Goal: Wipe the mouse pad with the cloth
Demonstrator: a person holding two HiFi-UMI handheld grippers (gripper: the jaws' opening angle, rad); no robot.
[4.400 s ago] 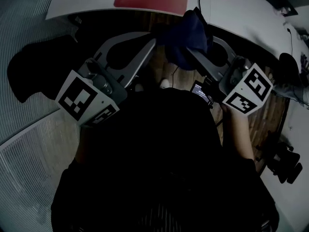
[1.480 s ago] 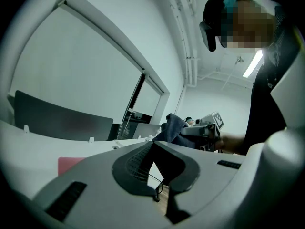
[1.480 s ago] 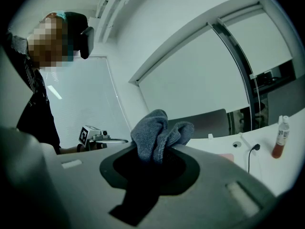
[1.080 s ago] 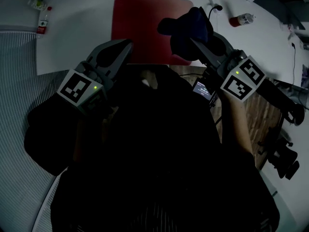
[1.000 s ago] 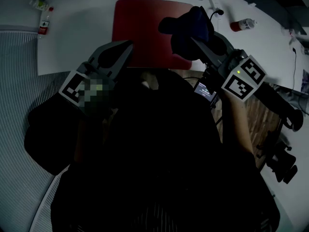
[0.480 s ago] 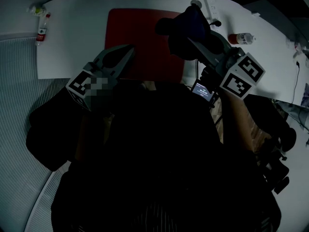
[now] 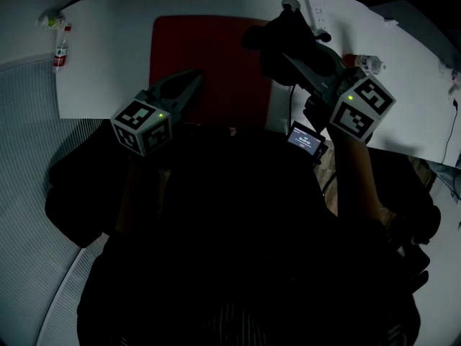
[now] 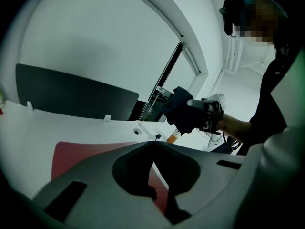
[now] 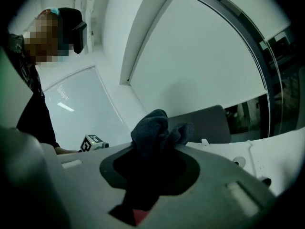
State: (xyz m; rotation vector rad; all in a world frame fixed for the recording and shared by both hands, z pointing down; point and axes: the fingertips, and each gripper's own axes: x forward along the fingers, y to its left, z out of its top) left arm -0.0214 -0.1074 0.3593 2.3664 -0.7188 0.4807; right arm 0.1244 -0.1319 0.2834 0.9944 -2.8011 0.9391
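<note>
The red mouse pad (image 7: pixel 205 60) lies flat on the white table (image 7: pixel 108 56); it also shows low in the left gripper view (image 8: pixel 81 151). My right gripper (image 7: pixel 283 45) is shut on a bunched dark blue cloth (image 7: pixel 277 38), held in the air over the pad's right edge. In the right gripper view the cloth (image 9: pixel 155 130) fills the space between the jaws of that gripper (image 9: pixel 152 144). My left gripper (image 7: pixel 194 81) hovers over the pad's near edge, shut and holding nothing; its tips (image 8: pixel 153 143) meet.
One bottle (image 7: pixel 60 47) lies at the table's left end and another (image 7: pixel 367 63) at the right. A white power strip (image 7: pixel 318 16) sits behind the cloth. A small lit screen (image 7: pixel 305 140) hangs near my right forearm. A dark chair (image 7: pixel 72 186) stands at my left.
The table and pad have come closer. Both grippers have moved forward over the table, the right one carrying the cloth to the pad's right edge.
</note>
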